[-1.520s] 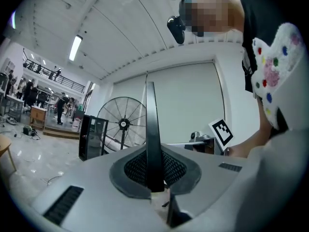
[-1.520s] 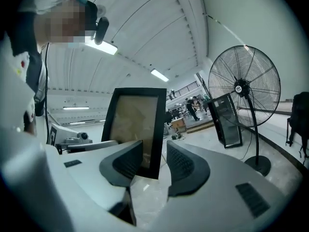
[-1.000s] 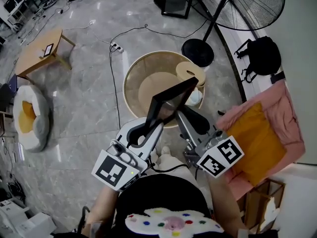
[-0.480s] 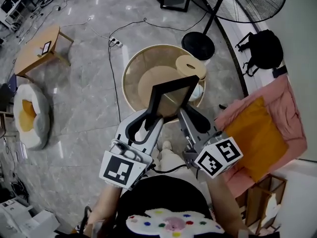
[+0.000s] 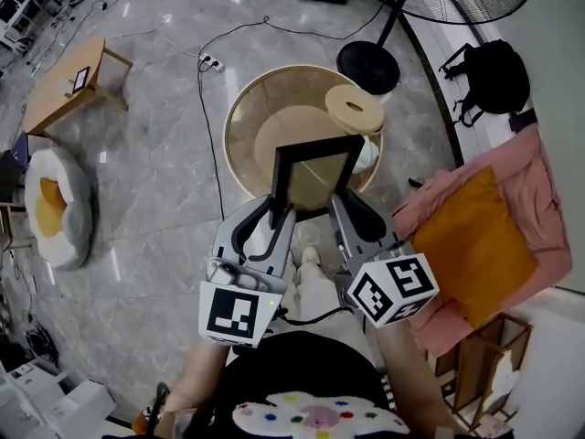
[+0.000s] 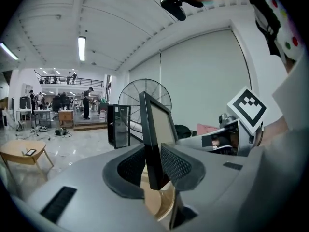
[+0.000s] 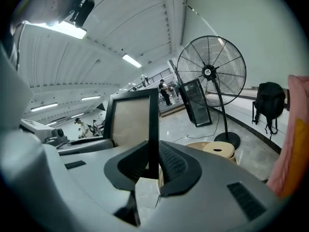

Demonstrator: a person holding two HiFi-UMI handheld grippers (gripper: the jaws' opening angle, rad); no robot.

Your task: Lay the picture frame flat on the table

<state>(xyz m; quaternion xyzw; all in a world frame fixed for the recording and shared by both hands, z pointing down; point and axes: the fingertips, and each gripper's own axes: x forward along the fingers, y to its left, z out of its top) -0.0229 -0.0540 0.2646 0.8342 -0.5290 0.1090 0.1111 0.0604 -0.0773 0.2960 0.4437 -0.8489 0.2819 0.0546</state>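
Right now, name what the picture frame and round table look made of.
The picture frame has a matte black border, plastic or painted wood; its tan panel looks like cardboard. The round table: pale wood-look rim, see-through top, likely glass; a lower shelf shows beneath.

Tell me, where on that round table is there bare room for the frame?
The round table is bare on its left and middle, between its wooden rim and the picture frame. The far right is crowded: a round wooden disc and a white object.

You can read no words, numbers or brand names anywhere; the marker cubes [image 5: 230, 314] carry only black-and-white square patterns.
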